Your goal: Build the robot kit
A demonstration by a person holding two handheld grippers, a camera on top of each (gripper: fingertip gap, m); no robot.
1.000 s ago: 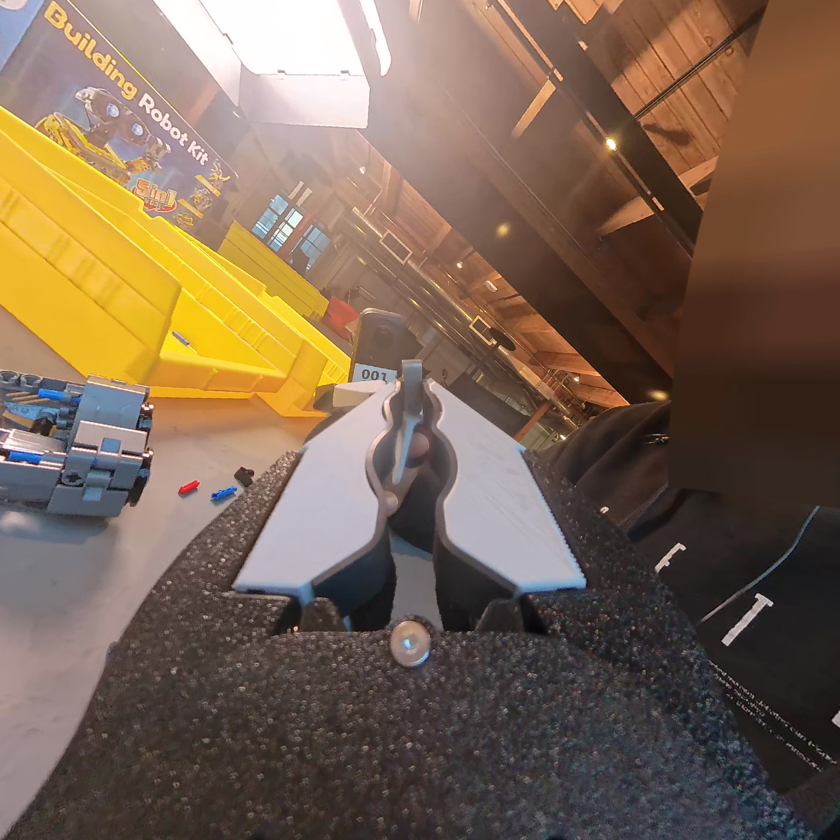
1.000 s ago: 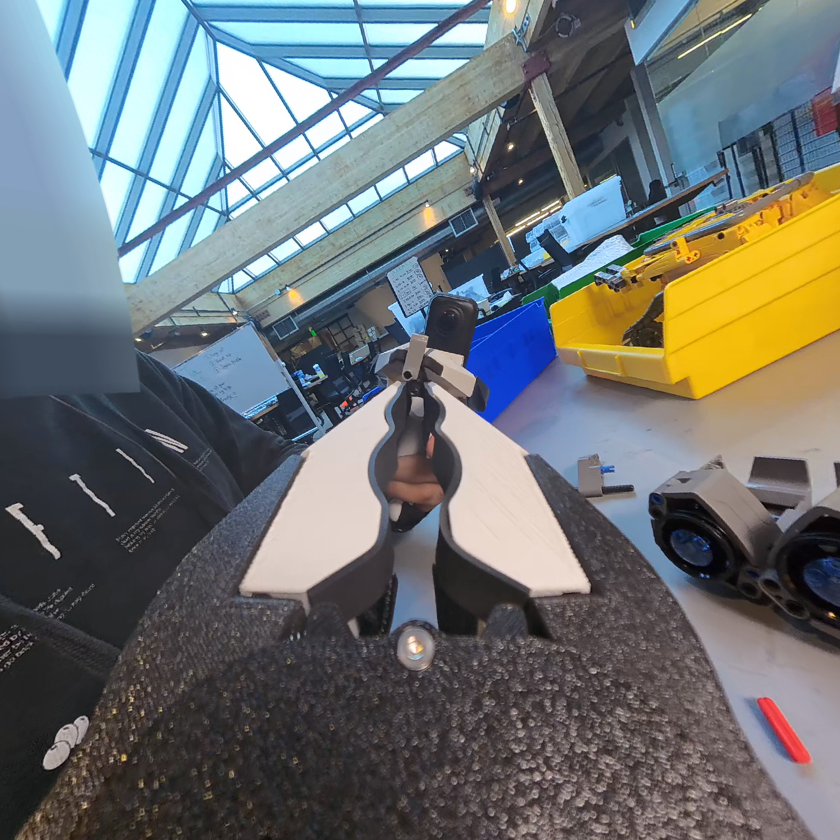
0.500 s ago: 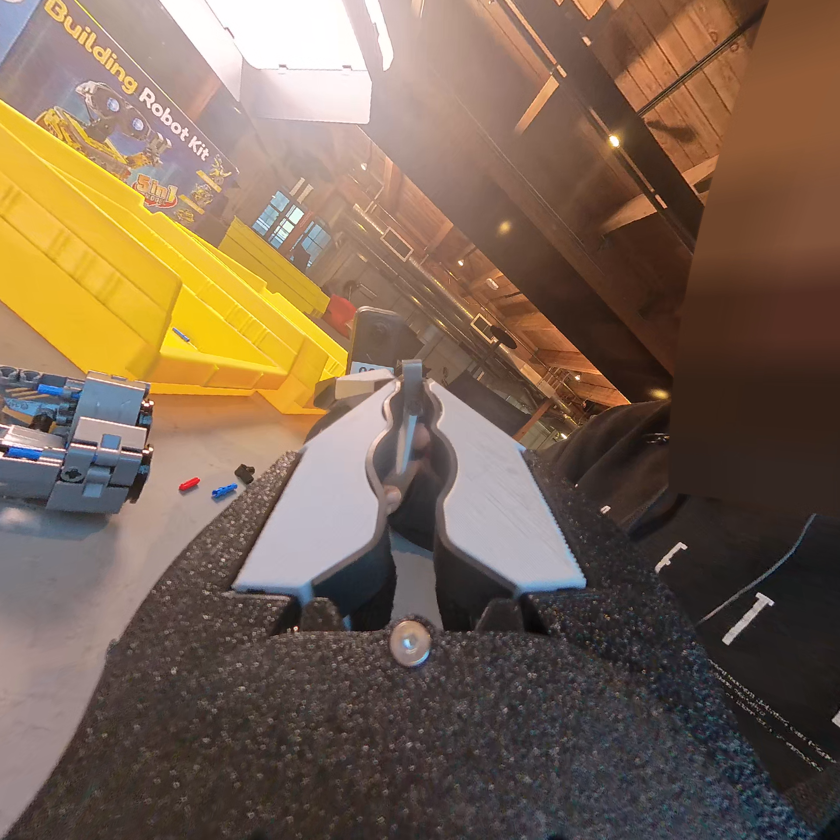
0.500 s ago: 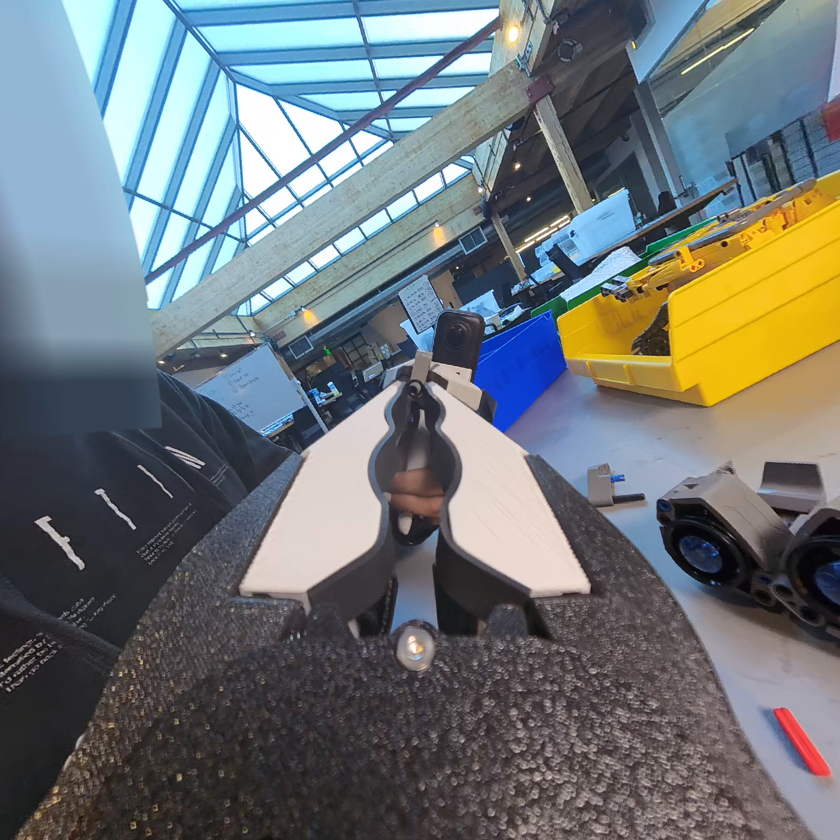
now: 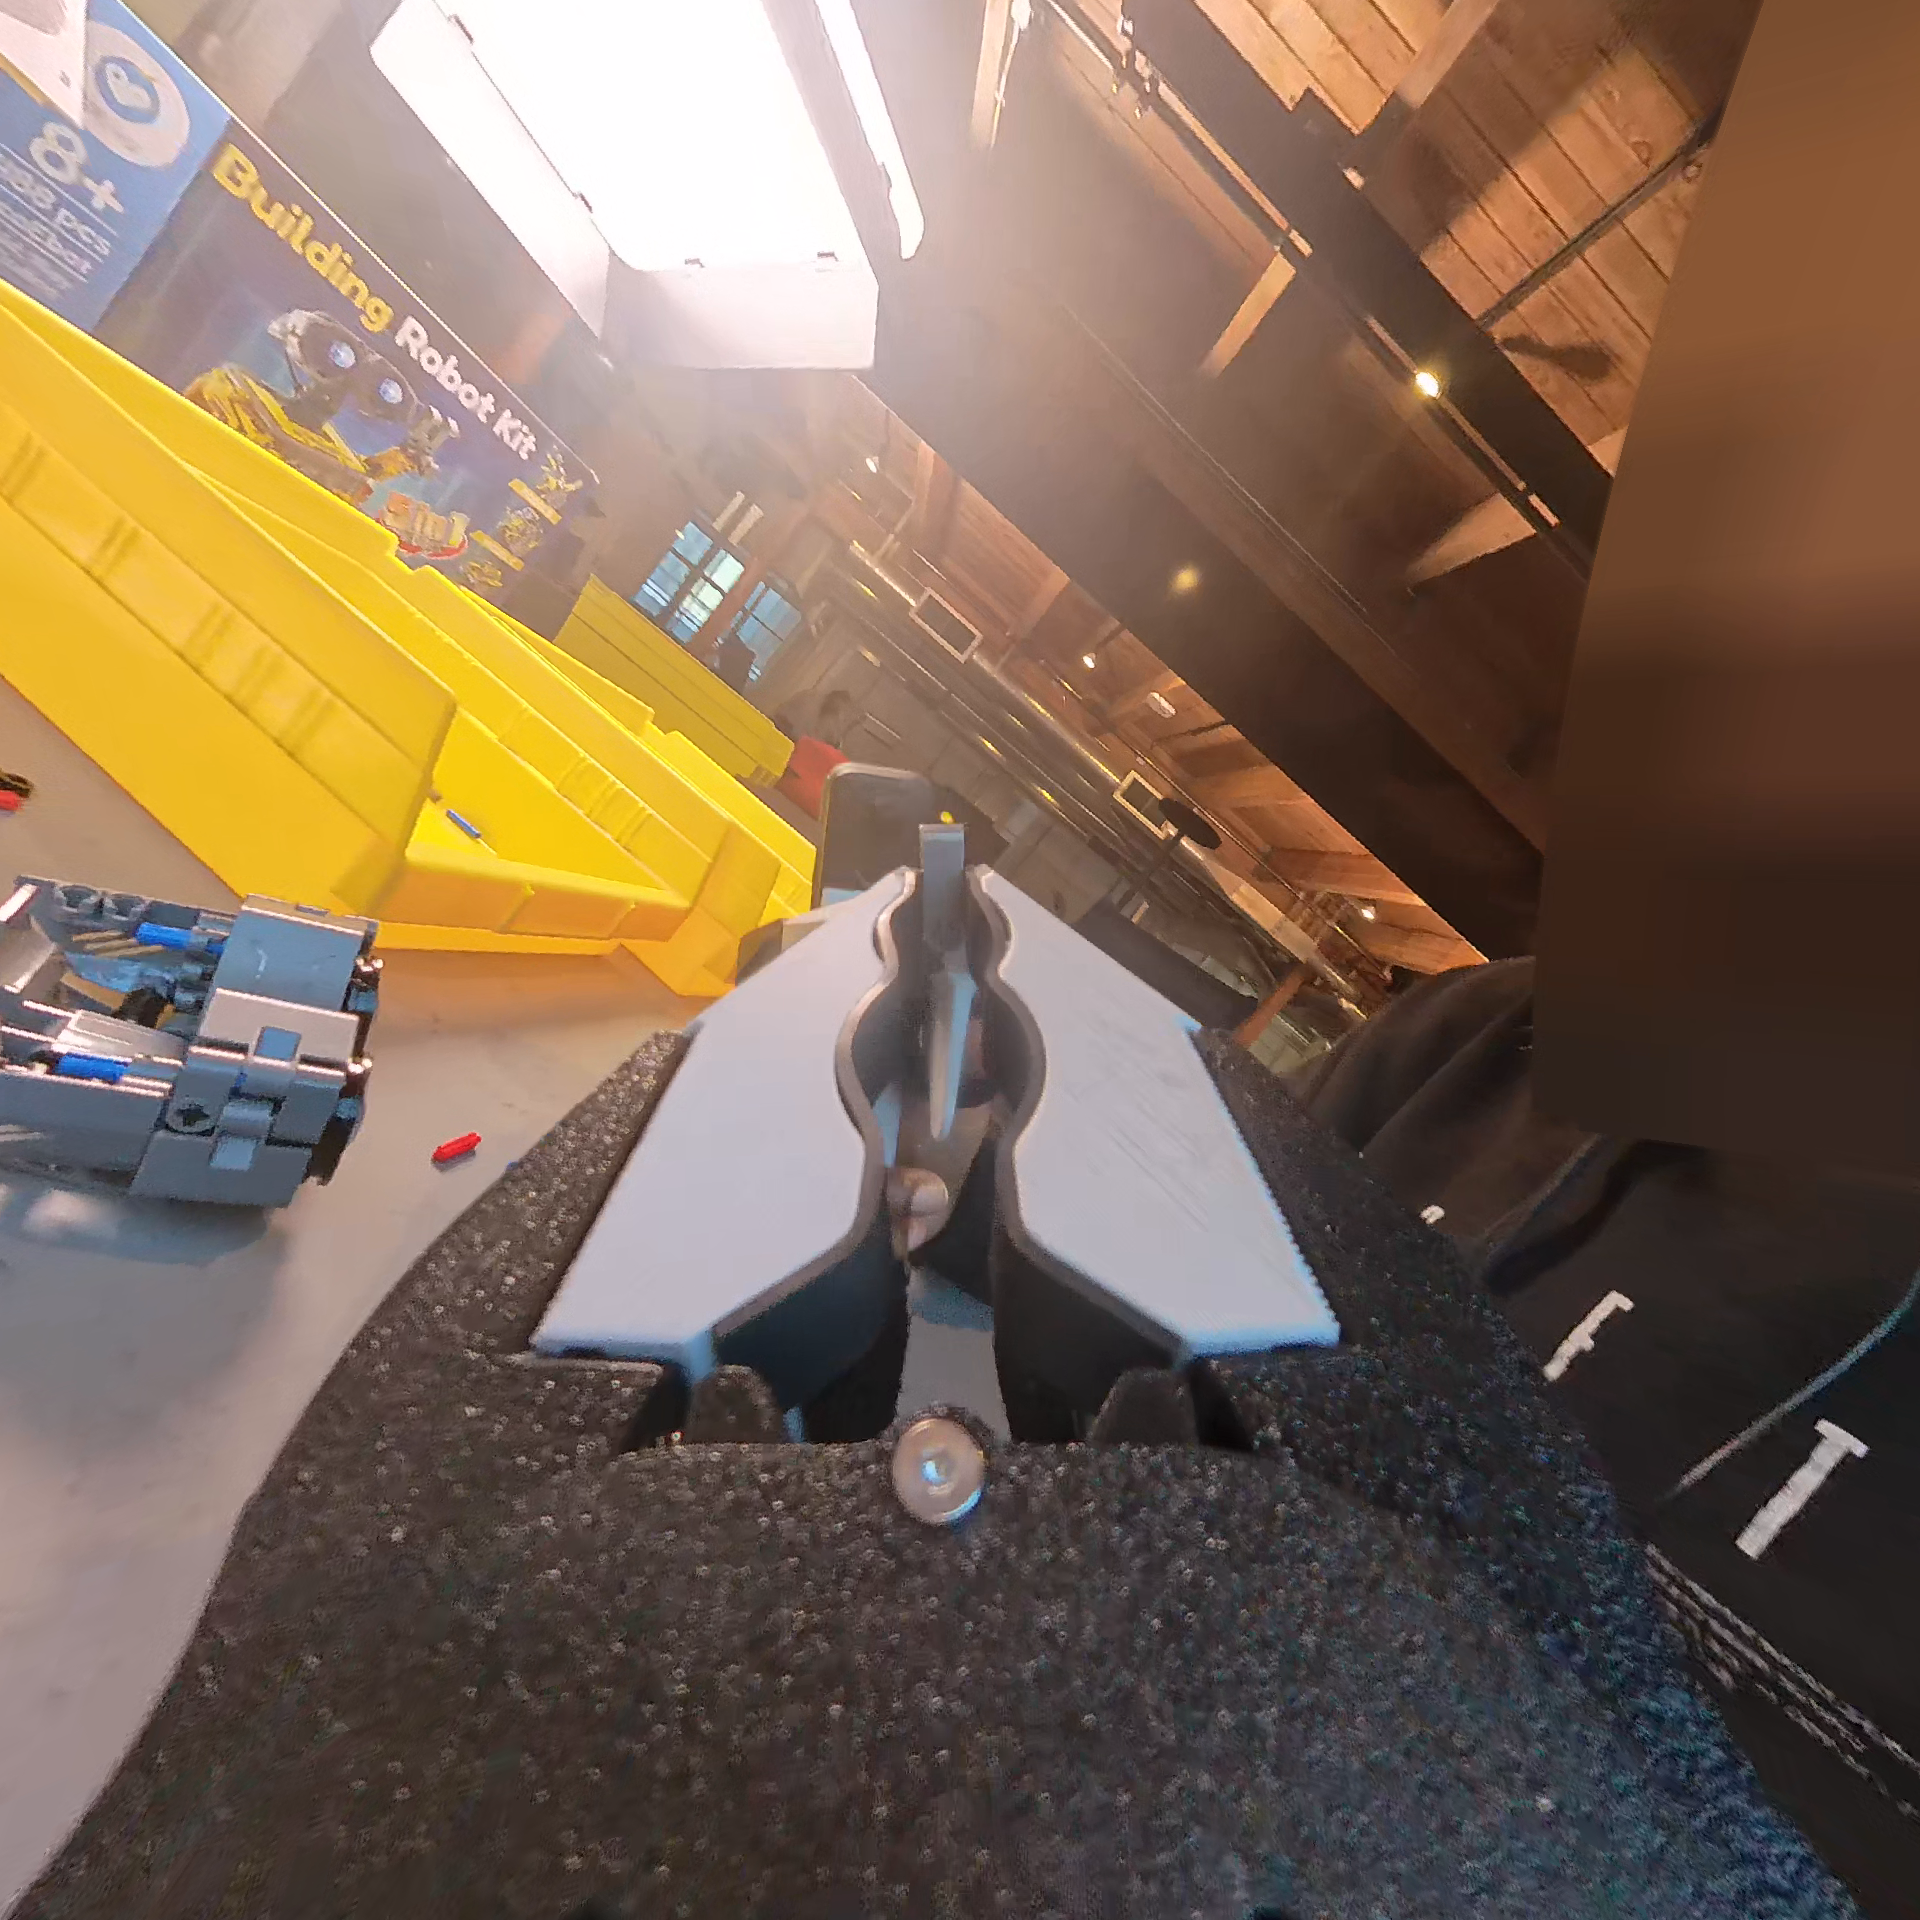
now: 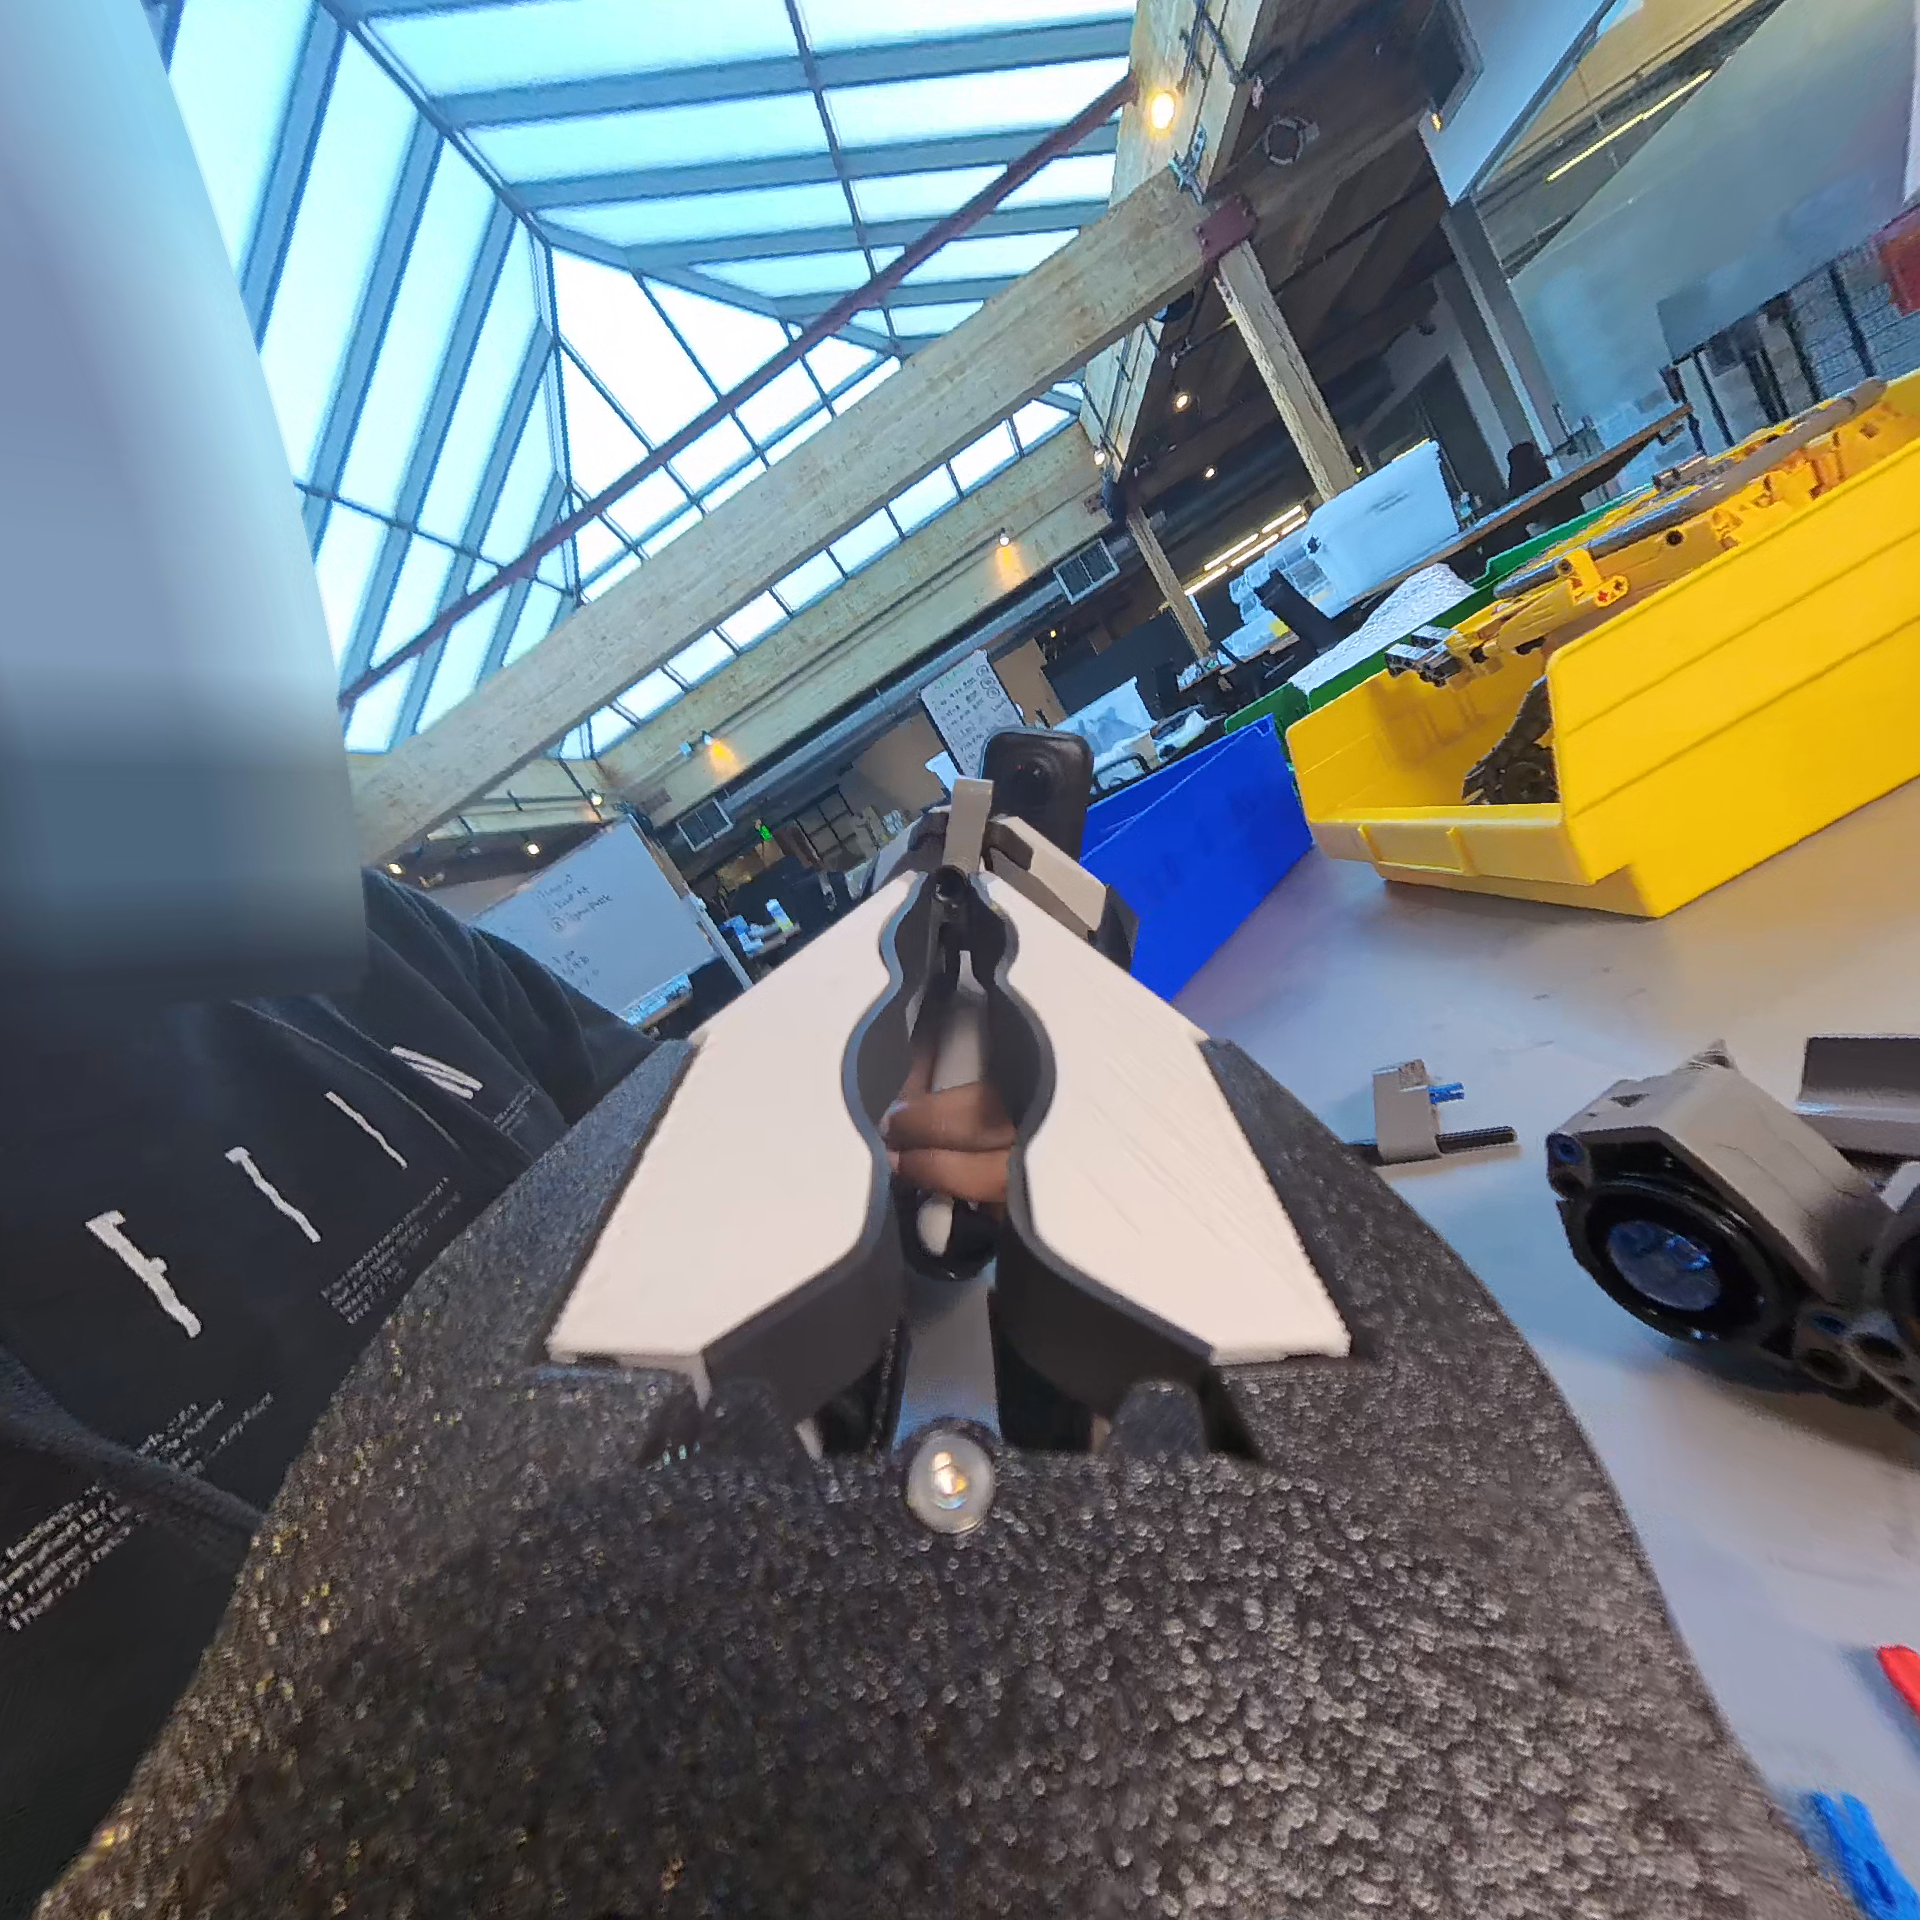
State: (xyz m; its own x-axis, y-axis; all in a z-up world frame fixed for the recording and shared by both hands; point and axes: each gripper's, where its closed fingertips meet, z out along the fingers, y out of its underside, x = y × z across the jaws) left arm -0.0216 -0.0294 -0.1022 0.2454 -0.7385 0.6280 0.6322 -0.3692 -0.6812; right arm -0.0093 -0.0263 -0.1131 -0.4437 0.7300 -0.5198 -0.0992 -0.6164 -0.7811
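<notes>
My left gripper point(image 5: 943, 904) is shut on a small grey building piece point(image 5: 943, 854) that sticks out past its tips. My right gripper point(image 6: 961, 883) is shut on a small grey piece point(image 6: 971, 821) with a thin black pin point(image 6: 943, 940) running back between its fingers. Both are held above the table and point at each other, tips nearly meeting. I cannot tell whether the two pieces touch. The other gripper's black camera shows behind each tip, in the left wrist view point(image 5: 878, 821) and in the right wrist view point(image 6: 1034, 779).
A grey brick-built model lies on the grey table point(image 5: 187, 1060) point(image 6: 1704, 1226). Yellow bins point(image 5: 260, 727) point(image 6: 1662, 748) and a blue bin point(image 6: 1195, 831) stand behind. Loose bits include a red pin point(image 5: 455, 1145) and a grey piece with an axle point(image 6: 1403, 1117). A person's dark sweater point(image 6: 208, 1195) is close. The tips of both grippers are at nearly the same place.
Both grippers stay shut on their pieces. The right gripper has drawn slightly closer to the left one's tips, and both views have tilted a little.
</notes>
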